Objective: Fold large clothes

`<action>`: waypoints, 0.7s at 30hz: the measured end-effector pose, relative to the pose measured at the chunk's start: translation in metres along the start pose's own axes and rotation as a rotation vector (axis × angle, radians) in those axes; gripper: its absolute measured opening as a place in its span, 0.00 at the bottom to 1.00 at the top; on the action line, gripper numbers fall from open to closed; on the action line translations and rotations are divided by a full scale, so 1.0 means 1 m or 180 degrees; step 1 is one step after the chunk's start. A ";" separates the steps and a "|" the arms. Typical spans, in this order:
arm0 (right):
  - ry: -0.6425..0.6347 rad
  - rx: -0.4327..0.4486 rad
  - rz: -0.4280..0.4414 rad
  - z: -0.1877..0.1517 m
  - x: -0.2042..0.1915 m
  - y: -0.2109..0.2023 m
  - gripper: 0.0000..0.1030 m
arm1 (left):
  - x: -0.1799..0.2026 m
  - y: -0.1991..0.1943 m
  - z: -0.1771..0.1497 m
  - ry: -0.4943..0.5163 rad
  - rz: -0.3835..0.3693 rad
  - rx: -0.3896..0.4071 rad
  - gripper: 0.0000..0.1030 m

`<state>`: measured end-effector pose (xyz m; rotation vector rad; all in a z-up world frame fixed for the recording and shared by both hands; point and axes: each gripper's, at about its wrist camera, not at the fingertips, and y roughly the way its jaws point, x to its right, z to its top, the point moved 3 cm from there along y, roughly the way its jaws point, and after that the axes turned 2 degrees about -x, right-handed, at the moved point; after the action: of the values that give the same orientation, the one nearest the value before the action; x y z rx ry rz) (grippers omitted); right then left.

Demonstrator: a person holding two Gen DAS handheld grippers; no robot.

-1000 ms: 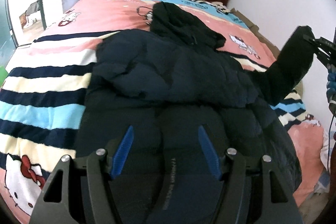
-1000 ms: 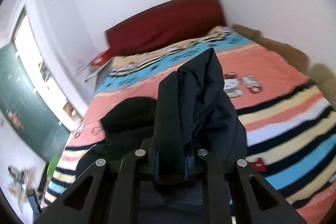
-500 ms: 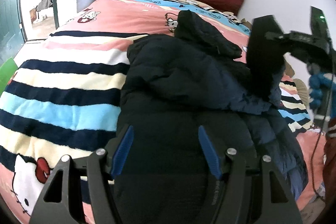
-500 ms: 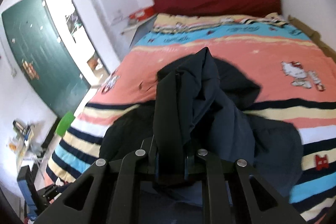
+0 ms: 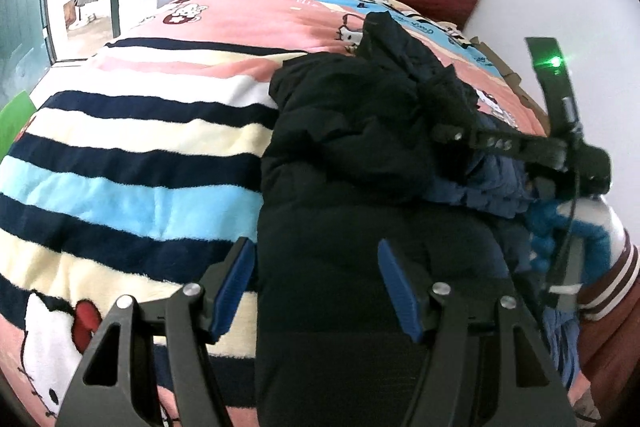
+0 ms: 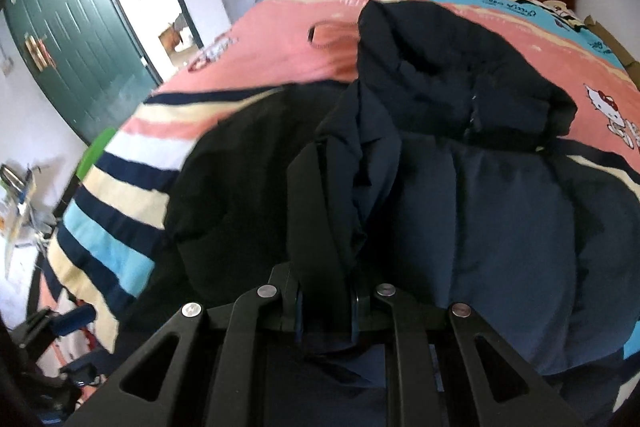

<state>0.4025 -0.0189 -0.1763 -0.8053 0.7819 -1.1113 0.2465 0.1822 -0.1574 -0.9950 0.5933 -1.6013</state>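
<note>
One dk navy puffy jacket [image 5: 352,163], rumpled

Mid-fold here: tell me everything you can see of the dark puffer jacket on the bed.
The dark navy quilted puffer jacket looks padded and soft, with stitched panels and a hood lying toward the red headboard. It lies crumpled on the striped cartoon-print blanket, partly folded over itself. The right gripper has its jaws shut on a bunched flap of it, held over the body. The left gripper hangs open over the near hem; contact is unclear.
</note>
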 end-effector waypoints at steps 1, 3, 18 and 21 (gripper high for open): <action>-0.0021 -0.0021 -0.0033 -0.002 -0.003 0.005 0.17 | 0.000 0.001 0.000 0.0002 0.0001 -0.0003 0.61; -0.0065 -0.0048 -0.0105 -0.005 -0.007 0.012 0.19 | 0.001 0.002 0.001 -0.0001 0.0002 -0.0010 0.61; -0.0203 0.0137 0.0371 -0.024 -0.028 -0.040 0.62 | 0.030 -0.038 0.019 0.0041 0.0220 0.0163 0.61; -0.0250 0.0225 0.0510 -0.033 -0.026 -0.066 0.62 | 0.049 -0.048 0.022 0.0132 0.0294 0.0198 0.61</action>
<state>0.3381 -0.0149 -0.1319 -0.7099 0.7244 -0.9535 0.2380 0.1512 -0.0933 -0.8782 0.6056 -1.5526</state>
